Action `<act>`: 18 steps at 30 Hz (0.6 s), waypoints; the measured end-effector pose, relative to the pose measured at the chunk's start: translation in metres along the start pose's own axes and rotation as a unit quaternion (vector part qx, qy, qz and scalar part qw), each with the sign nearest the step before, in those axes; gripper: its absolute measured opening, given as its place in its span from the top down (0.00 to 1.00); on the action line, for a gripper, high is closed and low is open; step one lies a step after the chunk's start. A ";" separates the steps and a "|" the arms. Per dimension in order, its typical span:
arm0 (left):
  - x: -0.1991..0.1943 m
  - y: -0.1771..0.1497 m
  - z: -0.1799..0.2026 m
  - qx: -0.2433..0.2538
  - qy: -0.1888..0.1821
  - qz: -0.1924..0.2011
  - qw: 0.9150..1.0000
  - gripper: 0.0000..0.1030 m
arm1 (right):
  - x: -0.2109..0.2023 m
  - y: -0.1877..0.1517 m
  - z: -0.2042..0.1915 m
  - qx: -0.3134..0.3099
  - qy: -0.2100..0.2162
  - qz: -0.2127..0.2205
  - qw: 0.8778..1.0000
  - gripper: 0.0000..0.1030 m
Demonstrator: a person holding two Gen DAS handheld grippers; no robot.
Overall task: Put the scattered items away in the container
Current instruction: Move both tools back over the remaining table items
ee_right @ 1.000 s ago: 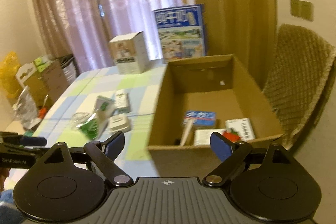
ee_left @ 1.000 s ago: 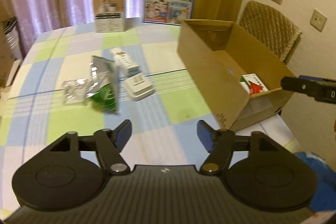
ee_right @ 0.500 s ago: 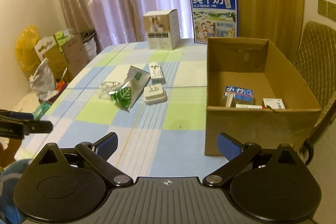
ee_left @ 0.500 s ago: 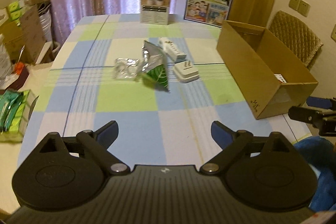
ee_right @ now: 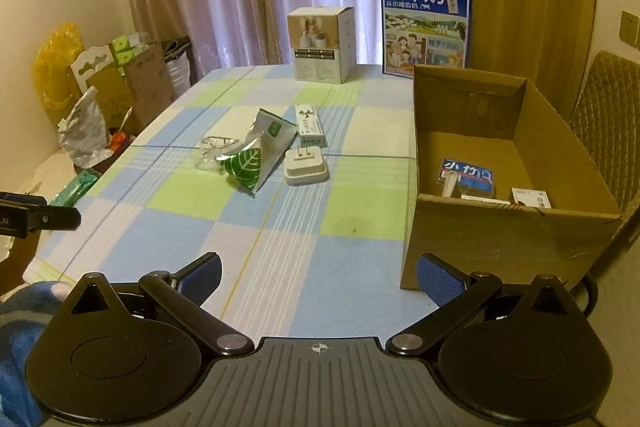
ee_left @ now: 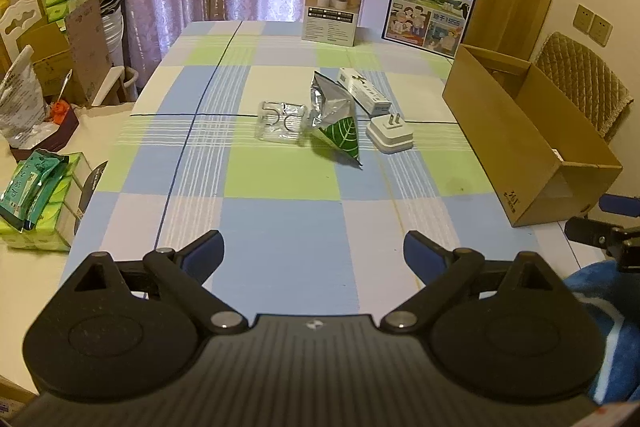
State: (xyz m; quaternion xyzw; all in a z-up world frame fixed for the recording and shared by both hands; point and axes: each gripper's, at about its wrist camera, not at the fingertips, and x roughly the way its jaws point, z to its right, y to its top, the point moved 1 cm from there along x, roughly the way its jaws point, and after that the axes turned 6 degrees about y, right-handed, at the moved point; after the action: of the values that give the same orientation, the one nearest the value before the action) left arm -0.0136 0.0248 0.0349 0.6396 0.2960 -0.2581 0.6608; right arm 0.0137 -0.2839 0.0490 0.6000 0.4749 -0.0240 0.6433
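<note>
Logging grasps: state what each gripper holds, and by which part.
Nothing is held. The left gripper and the right gripper are both open and empty, above the table's near end, short of the loose items.

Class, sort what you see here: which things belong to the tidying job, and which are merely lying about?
Part of the job:
cardboard box
silver-green pouch
white plug adapter
long white carton
clear plastic packet
left gripper, open
right gripper, open

Lying about:
blue milk poster
beige product box
tissue packs
</note>
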 end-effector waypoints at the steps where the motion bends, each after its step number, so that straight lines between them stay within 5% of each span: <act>1: 0.001 0.001 0.000 -0.001 0.000 0.000 1.000 0.08 | 0.001 0.000 0.000 0.000 0.001 -0.002 1.000 0.02; 18: 0.038 0.008 -0.008 -0.003 0.005 -0.020 1.000 0.07 | 0.053 0.035 -0.022 -0.026 0.033 -0.011 0.999 0.02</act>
State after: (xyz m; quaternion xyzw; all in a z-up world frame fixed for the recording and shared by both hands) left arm 0.0178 0.0342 0.0135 0.6326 0.3130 -0.2676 0.6559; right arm 0.0511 -0.2282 0.0450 0.5780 0.5031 0.0010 0.6425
